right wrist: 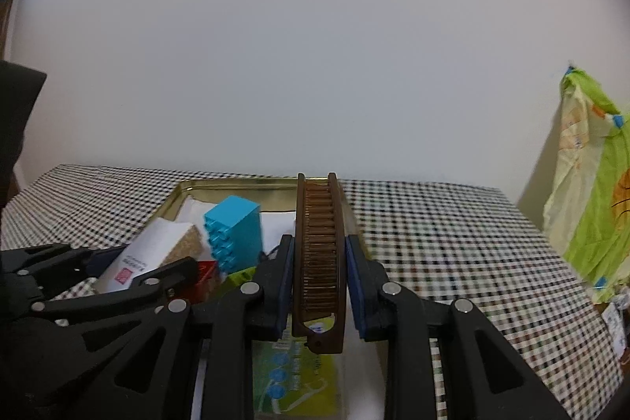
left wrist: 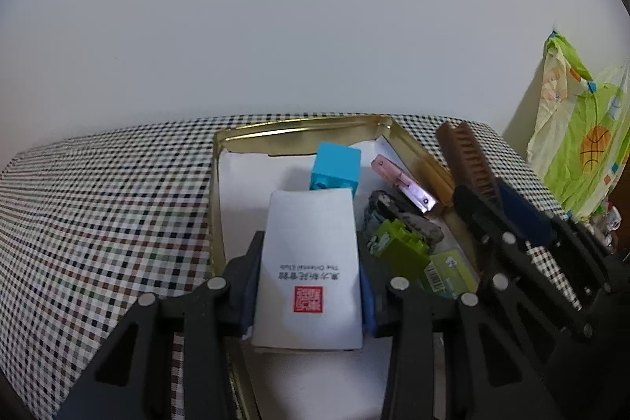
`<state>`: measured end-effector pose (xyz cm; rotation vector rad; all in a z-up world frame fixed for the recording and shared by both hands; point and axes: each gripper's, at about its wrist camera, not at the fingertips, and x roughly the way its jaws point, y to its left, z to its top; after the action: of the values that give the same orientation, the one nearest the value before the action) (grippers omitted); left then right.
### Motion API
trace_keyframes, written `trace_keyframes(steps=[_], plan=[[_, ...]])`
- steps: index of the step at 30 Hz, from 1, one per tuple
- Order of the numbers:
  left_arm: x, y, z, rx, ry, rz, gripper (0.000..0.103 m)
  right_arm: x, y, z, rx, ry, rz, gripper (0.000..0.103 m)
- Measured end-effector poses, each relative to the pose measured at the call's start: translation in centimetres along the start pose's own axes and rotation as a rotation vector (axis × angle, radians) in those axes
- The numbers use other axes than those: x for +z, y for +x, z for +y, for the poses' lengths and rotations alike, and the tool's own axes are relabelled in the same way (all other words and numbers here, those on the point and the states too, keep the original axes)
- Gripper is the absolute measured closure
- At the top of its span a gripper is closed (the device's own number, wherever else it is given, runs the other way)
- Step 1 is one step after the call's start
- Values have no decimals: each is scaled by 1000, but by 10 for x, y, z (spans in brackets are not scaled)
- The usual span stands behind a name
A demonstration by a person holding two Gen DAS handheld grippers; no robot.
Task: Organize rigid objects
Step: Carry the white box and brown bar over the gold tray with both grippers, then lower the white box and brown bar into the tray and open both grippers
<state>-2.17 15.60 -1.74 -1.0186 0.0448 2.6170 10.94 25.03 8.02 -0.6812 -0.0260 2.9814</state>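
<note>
Black linkages of the left hand-held gripper (left wrist: 309, 298) fill the bottom of its view, its blue pads pressed against the long sides of a white card box (left wrist: 311, 262) with a red seal and a line of print on its face. That box hangs low over the gold tin (left wrist: 299, 128), which sits on the checked cloth of the bench (left wrist: 98, 203).

Beside it, the right hand-held gripper (right wrist: 319, 282) is clamped on a brown comb (right wrist: 319, 254), holding it by the lower half of its two side rails, the far end poking out over the tin's right wall.

Both should handle easily, I'd guess. The box looks light and stiff, though thin card may dent under a hard squeeze; its flat long sides are the sensible place to hold. The comb looks like hard, smooth plastic, so it may slip; the rails are safer than the fine teeth.

Inside the tin, on white paper lining, lie a blue brick (left wrist: 336, 170), a green brick (left wrist: 401, 247), a pink clip-like piece (left wrist: 405, 184) and a dark lump I cannot identify. A green patterned bag (left wrist: 582, 144) leans against the wall, well apart.
</note>
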Motion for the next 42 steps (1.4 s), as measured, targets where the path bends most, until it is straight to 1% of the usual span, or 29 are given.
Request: trace_keyframes(steps=[3, 9, 13, 23, 26, 28, 34, 35, 36, 37, 38, 40, 42], plan=[[1, 2, 4, -11, -7, 11, 64, 0, 4, -4, 33, 24, 18, 75], [0, 4, 0, 15, 19, 25, 64, 1, 12, -16, 103, 88, 53, 75], [-1, 2, 1, 28, 35, 16, 64, 0, 13, -15, 96, 82, 53, 75], [-1, 3, 5, 53, 38, 31, 63, 0, 15, -14, 116, 91, 60, 74], [-1, 2, 4, 57, 36, 26, 62, 1, 15, -18, 152, 117, 62, 74], [-2, 2, 4, 64, 34, 26, 61, 1, 18, -22, 179, 141, 85, 74], [-2, -2, 2, 70, 30, 17, 59, -1, 20, -28, 231, 189, 105, 74], [-2, -3, 2, 83, 26, 9, 52, -1, 21, -30, 241, 198, 107, 74], [-2, -4, 2, 113, 15, 10, 45, -2, 22, -32, 254, 218, 113, 74], [0, -4, 5, 148, -10, 20, 32, -3, 22, -34, 264, 236, 117, 74], [1, -3, 8, 161, -34, 32, 23, -4, 25, -36, 279, 264, 121, 74], [2, -3, 15, 148, -75, 48, 16, -7, 26, -42, 297, 301, 124, 71], [2, -2, 20, 119, -108, 59, 15, -8, 27, -44, 305, 322, 125, 66]])
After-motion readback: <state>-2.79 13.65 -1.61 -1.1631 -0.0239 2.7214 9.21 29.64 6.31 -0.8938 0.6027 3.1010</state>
